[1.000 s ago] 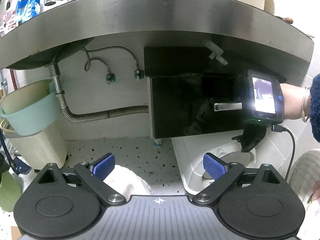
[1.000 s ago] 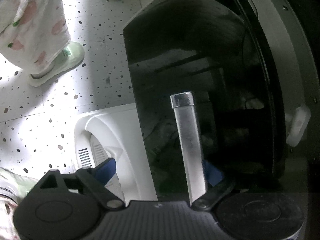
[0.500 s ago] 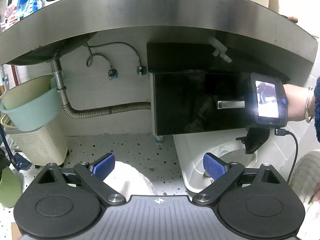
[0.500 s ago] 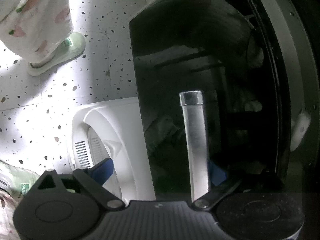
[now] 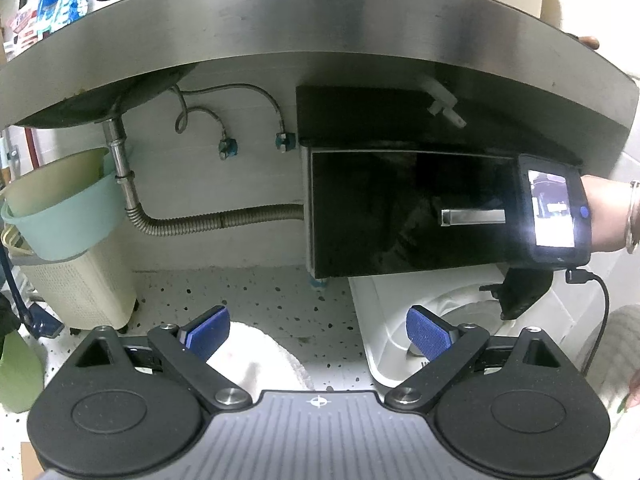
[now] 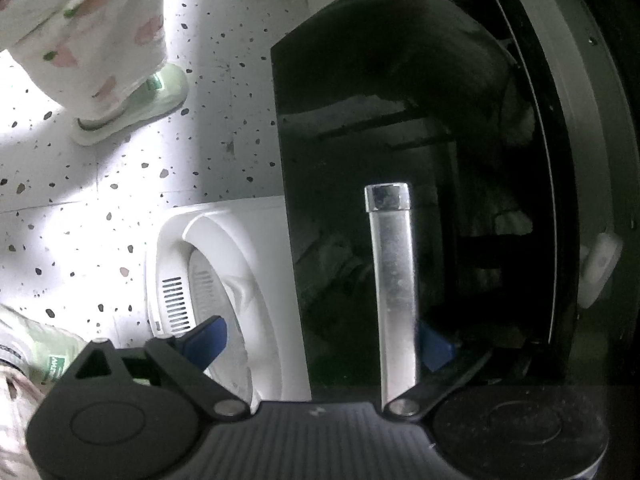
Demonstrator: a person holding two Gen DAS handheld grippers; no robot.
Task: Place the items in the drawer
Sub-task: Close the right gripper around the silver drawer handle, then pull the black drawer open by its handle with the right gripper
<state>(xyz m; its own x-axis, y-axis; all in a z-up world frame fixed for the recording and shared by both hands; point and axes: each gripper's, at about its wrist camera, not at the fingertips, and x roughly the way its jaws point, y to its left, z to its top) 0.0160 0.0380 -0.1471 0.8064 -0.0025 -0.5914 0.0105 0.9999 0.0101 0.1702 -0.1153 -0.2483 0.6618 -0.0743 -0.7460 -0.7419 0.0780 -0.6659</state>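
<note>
From the left wrist, the left tool (image 5: pixel 318 330) hangs wide and empty over the speckled floor (image 5: pixel 260 292), facing the black drawer (image 5: pixel 408 208) under the steel table (image 5: pixel 320 32).

From the right wrist, the right tool (image 6: pixel 320 338) spreads wide around the drawer's silver handle (image 6: pixel 394 280), without clamping it.

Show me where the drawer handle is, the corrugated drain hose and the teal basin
drawer handle (image 6: pixel 394 280): right wrist view, middle of the metal bar.
corrugated drain hose (image 5: pixel 208 222): left wrist view, horizontal ribbed run.
teal basin (image 5: pixel 68 220): left wrist view, outer wall.
</note>
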